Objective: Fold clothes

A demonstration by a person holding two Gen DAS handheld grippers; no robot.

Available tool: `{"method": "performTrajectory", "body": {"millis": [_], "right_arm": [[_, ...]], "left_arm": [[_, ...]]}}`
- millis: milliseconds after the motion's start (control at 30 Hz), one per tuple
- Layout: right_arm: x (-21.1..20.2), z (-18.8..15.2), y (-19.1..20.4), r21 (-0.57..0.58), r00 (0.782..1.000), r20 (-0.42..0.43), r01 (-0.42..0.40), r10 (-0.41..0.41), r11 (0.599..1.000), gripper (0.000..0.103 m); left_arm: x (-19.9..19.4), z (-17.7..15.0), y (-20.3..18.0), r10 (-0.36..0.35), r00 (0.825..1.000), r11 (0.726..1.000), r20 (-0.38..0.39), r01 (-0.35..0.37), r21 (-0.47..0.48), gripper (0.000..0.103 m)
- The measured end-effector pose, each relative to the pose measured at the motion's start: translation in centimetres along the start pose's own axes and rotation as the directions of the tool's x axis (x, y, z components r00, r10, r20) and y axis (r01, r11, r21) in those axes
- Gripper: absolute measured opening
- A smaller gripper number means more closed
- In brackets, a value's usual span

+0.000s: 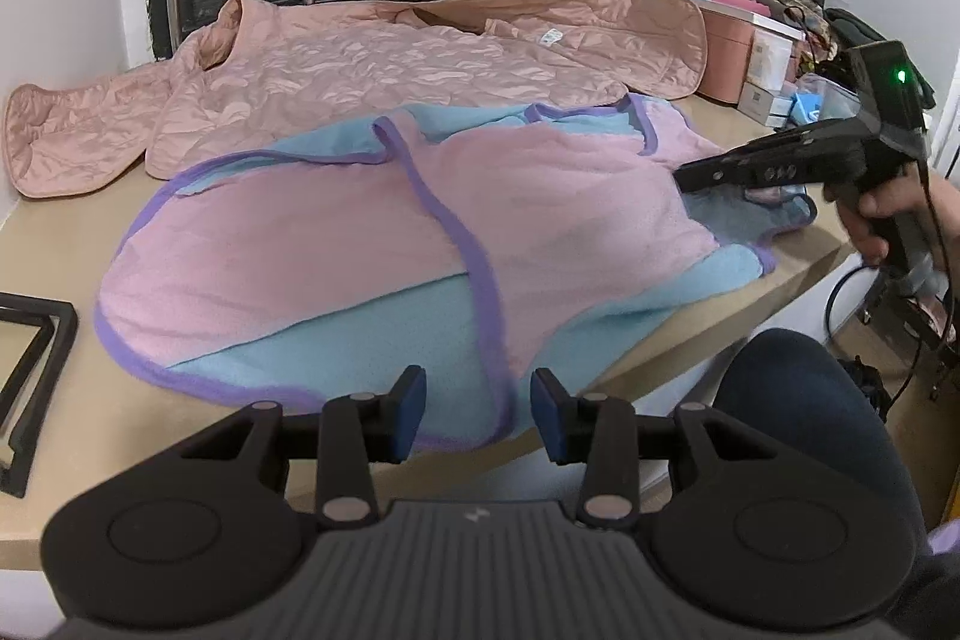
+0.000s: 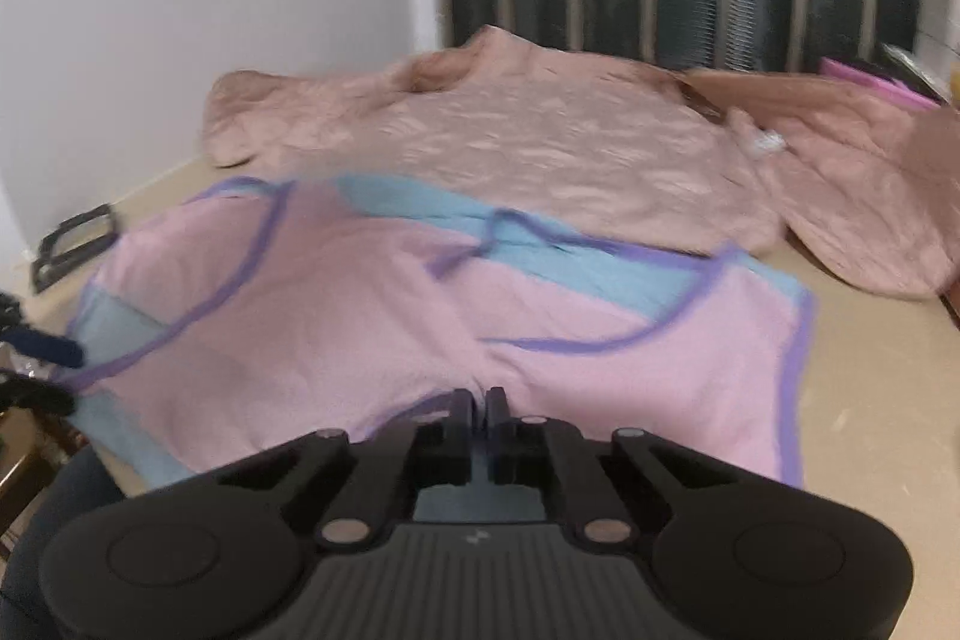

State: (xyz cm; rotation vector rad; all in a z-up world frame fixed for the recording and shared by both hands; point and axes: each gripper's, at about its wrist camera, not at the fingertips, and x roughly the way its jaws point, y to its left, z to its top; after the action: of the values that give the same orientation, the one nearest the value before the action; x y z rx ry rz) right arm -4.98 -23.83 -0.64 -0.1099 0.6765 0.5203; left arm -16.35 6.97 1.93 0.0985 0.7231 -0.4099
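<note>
The pink and blue top [image 1: 384, 244] lies flat on the table [image 1: 120, 418], with its long side going from left to right across the front. A bigger pink jacket [image 1: 372, 70] lies behind it, touching its far edge. The right gripper [image 2: 480, 403] is pinched shut on the right end of the top, where a fold of pink cloth sits between its tips. The left gripper [image 1: 478, 415] is wide open and holds nothing. It hangs just over the near edge of the top, right by the purple trim. So the left one is closest to the free near edge, and it looks ready to grab there.
</note>
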Motion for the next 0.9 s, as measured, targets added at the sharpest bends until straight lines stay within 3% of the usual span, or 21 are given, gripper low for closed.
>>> {"method": "performTrajectory", "body": {"millis": [100,200,333,500,533,633,667,767,900], "right_arm": [[-2.3,-0.6,-0.7,0.034,0.998,0.046,0.036,-0.037,0.999,0.013],[-5.5,-2.1,-0.2,-0.016,0.991,0.116,-0.06,0.062,0.998,0.026],[-7.4,-4.9,1.8,-0.109,0.971,0.1,-0.206,0.217,0.972,0.027],[-7.0,-6.5,3.8,-0.205,0.968,0.064,-0.225,0.242,0.953,0.027],[-6.6,-6.8,3.8,-0.214,0.971,0.058,-0.214,0.232,0.953,0.027],[-6.5,-6.7,3.5,-0.207,0.969,0.071,-0.216,0.235,0.954,0.018],[-6.4,-6.7,3.3,-0.204,0.969,0.076,-0.217,0.236,0.955,0.002],[-6.3,-6.3,3.0,-0.204,0.966,0.09,-0.221,0.243,0.954,0.002],[-7.0,-3.3,1.5,-0.182,0.95,0.146,-0.248,0.275,0.952,0.002]], "left_arm": [[-0.7,-0.3,0.7,-0.008,1.0,1.0,0.026,0.007,0.019,0.039],[-2.0,-0.5,0.5,-0.048,0.997,0.994,0.065,0.041,0.099,0.039],[-1.8,-0.9,-0.3,-0.071,0.996,0.983,0.057,0.06,0.172,0.039],[-1.1,-1.6,-0.7,-0.095,0.995,0.966,0.036,0.084,0.243,0.039],[-0.9,-1.8,-0.6,-0.096,0.995,0.965,0.033,0.084,0.25,0.037],[-1.0,-1.9,0.1,-0.098,0.994,0.959,0.047,0.082,0.272,0.002],[-1.1,-1.8,0.4,-0.107,0.993,0.956,0.048,0.09,0.278,0.002],[-1.5,-1.1,1.4,-0.138,0.989,0.947,0.056,0.115,0.3,0.002],[-1.6,2.7,3.6,-0.151,0.98,0.941,0.13,0.102,0.324,0.001]]}}
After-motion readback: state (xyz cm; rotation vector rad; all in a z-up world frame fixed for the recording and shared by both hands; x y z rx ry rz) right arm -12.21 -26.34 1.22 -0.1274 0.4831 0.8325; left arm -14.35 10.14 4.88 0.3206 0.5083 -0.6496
